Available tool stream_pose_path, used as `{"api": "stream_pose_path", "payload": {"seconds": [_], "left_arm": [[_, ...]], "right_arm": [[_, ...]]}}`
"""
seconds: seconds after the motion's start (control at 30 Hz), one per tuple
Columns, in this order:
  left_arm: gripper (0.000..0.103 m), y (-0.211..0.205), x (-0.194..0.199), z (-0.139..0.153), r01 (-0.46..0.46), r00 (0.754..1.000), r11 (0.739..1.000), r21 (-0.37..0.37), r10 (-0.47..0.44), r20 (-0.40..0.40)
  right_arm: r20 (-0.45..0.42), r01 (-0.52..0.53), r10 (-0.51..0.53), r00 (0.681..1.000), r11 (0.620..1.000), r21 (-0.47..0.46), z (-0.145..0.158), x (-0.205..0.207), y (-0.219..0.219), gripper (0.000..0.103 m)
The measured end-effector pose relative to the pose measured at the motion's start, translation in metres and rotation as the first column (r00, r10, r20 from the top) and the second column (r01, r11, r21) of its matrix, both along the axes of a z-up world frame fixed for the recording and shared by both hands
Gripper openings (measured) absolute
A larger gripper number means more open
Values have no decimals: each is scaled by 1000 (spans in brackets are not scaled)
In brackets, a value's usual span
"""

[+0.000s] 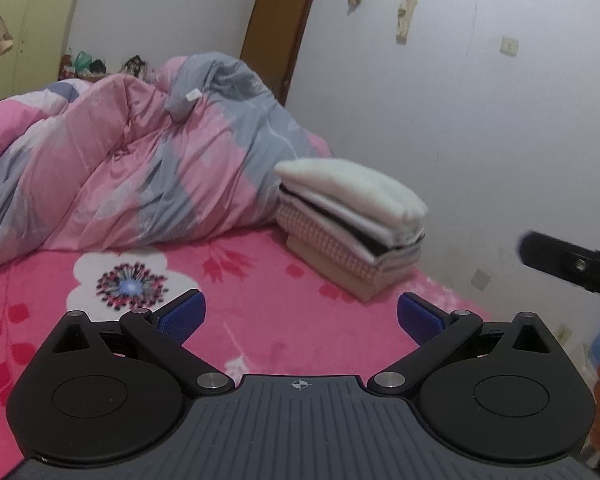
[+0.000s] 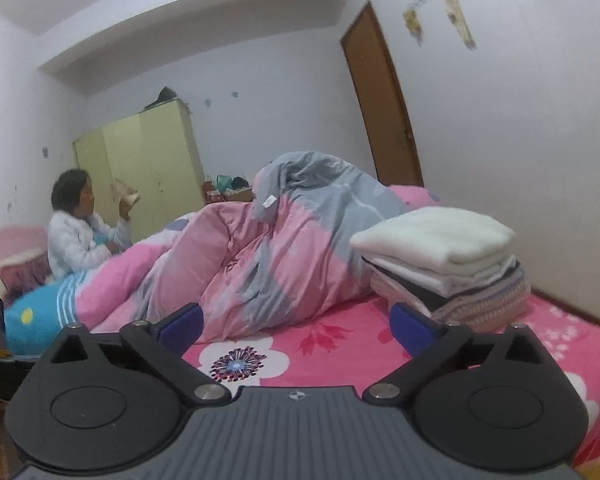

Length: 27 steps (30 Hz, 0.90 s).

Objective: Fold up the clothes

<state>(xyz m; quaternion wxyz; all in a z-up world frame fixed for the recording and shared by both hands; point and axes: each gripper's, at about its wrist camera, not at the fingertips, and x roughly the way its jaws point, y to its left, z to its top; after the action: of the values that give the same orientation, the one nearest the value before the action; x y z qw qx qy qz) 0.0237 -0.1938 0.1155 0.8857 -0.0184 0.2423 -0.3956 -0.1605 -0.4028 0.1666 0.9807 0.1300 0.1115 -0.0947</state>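
A stack of folded clothes (image 1: pixel 352 220), white on top with checked pink below, stands on the pink flowered bed sheet (image 1: pixel 260 296) near the wall. In the right wrist view the same folded stack (image 2: pixel 440 260) sits at the right, just beyond the right fingertip. My left gripper (image 1: pixel 300 316) hovers over the sheet, open, with nothing between its blue pads. My right gripper (image 2: pixel 296 328) is also open and empty above the sheet. A black part of the right gripper (image 1: pixel 572 264) shows at the right edge of the left wrist view.
A rumpled pink and grey quilt (image 1: pixel 112 168) covers the far half of the bed. A seated person in a white jacket (image 2: pixel 80 236) is at the bed's left end. A white wall (image 1: pixel 480 120) runs along the right, with a brown door (image 2: pixel 384 104) and a yellow wardrobe (image 2: pixel 148 160) behind.
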Motion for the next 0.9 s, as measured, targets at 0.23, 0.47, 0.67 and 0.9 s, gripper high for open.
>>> {"api": "stream_pose_path", "payload": {"seconds": [0.23,0.47,0.67,0.9], "left_arm": [[103,16,-11,-7,-57,998,998,38,57,-1],[103,16,-21,-7,-76,997,988,133,73,33],[103,9,-37,-6,-128,981,975,182,97,170],[103,9,-38,-5,-152,973,975,160,119,198]], "right_arm": [[-42,45,-47,998,998,-38,-12,14,38,103],[-109,102,-105,989,994,-37,-22,20,50,103],[-153,171,-180,972,983,-67,-27,23,55,103],[-192,298,-325,926,941,-159,-33,32,60,103]]}}
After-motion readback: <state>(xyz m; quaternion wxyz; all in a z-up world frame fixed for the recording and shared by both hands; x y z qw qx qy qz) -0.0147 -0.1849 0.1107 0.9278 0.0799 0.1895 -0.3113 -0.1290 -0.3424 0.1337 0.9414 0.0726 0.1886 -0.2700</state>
